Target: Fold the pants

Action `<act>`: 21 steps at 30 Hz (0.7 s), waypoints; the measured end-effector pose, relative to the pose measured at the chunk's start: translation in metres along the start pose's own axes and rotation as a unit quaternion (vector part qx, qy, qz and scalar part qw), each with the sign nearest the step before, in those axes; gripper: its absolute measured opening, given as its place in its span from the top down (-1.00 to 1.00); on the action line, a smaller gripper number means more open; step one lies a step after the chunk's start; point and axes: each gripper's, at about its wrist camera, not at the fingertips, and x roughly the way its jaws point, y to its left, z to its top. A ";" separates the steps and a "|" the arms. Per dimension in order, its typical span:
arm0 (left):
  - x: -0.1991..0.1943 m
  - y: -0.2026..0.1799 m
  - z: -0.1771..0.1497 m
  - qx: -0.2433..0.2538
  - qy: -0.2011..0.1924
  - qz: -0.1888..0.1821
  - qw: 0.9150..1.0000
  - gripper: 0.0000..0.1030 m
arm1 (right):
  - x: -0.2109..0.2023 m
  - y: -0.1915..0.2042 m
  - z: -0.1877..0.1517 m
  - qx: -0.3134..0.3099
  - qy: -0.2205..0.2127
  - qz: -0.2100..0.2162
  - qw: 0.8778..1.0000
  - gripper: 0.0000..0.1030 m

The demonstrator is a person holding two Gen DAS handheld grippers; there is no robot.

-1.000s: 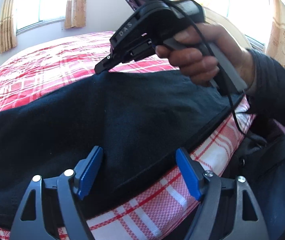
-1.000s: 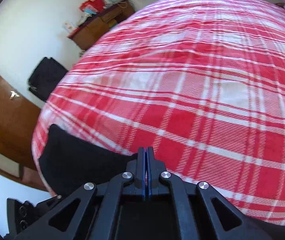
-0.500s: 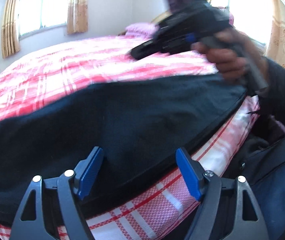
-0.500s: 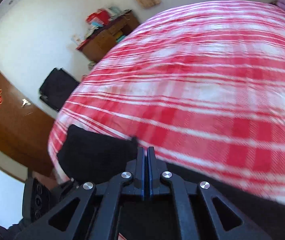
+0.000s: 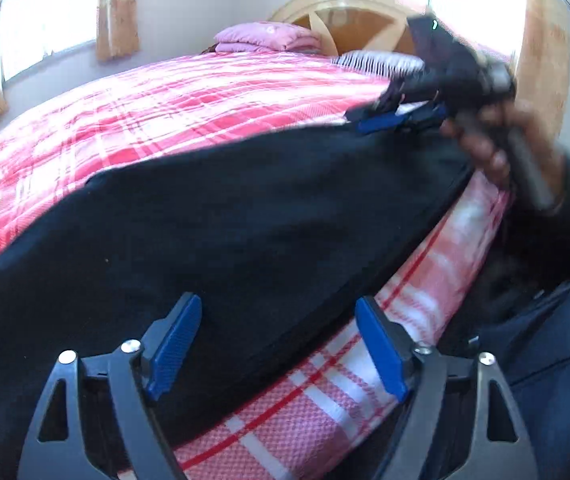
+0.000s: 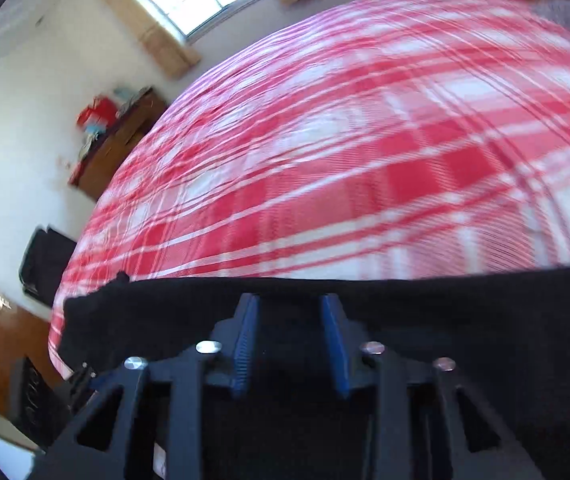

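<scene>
**Dark pants spread along the bed edge, both grippers parted**

Where the left wrist view begins, the left gripper (image 5: 279,344) stands wide apart, its blue ribbed pads straddling the near hem of the pants (image 5: 245,216) and gripping nothing. The pants are black, matte and soft, lying flat along the near edge of the bed (image 5: 173,108), whose cover is a red, pink and white plaid weave. Beyond them, motion-blurred, the right gripper (image 5: 395,118) is held over the far end of the cloth; its fingers are hard to make out there. The right wrist view shows it plainly: the right gripper (image 6: 289,336) is partly parted with black fabric below it, clamping nothing. Only that view shows a wooden dresser (image 6: 119,140) beside the bed; only the left shows folded pink bedding (image 5: 267,36) against a rounded wooden headboard (image 5: 349,12).
</scene>
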 end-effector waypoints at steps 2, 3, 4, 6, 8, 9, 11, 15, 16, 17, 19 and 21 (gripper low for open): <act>0.000 -0.011 -0.002 0.027 0.006 0.007 1.000 -0.81 | -0.007 -0.017 0.002 0.022 0.001 0.028 0.999 0.29; -0.001 -0.013 -0.002 0.033 0.007 0.011 0.999 -0.81 | -0.014 -0.021 0.003 0.030 -0.005 0.029 0.999 0.29; -0.002 -0.014 -0.002 0.037 0.008 0.010 0.999 -0.81 | -0.026 -0.026 0.005 0.034 -0.022 0.022 0.999 0.27; -0.007 -0.012 0.002 0.032 0.006 -0.001 0.999 -0.81 | -0.044 -0.027 0.007 0.031 -0.048 0.001 0.998 0.14; -0.012 -0.006 0.006 0.026 -0.004 0.002 1.000 -0.81 | -0.070 -0.038 0.010 0.030 -0.069 -0.008 0.997 0.13; -0.014 -0.003 0.009 0.023 -0.008 0.005 1.000 -0.81 | -0.080 -0.044 0.012 0.034 -0.075 -0.017 0.996 0.13; -0.014 -0.002 0.014 0.015 -0.011 0.005 1.000 -0.81 | -0.099 -0.063 0.013 0.050 -0.081 -0.034 0.995 0.13; 0.010 0.001 0.018 -0.012 0.022 -0.010 1.000 -0.81 | -0.124 -0.109 0.010 0.088 -0.095 -0.110 0.985 0.13; 0.014 0.002 0.017 -0.013 0.029 -0.005 0.999 -0.82 | -0.129 -0.122 0.009 0.098 -0.105 -0.114 0.983 0.14; 0.013 -0.001 0.016 -0.005 0.022 0.002 1.000 -0.84 | -0.134 -0.136 0.009 0.113 -0.116 -0.086 0.983 0.19; 0.010 -0.007 0.014 0.005 0.027 0.007 1.000 -0.88 | -0.142 -0.144 0.010 0.131 -0.129 -0.066 0.981 0.21; 0.007 -0.007 0.013 0.006 0.027 0.007 1.000 -0.88 | -0.147 -0.138 0.011 0.122 -0.139 -0.069 0.980 0.17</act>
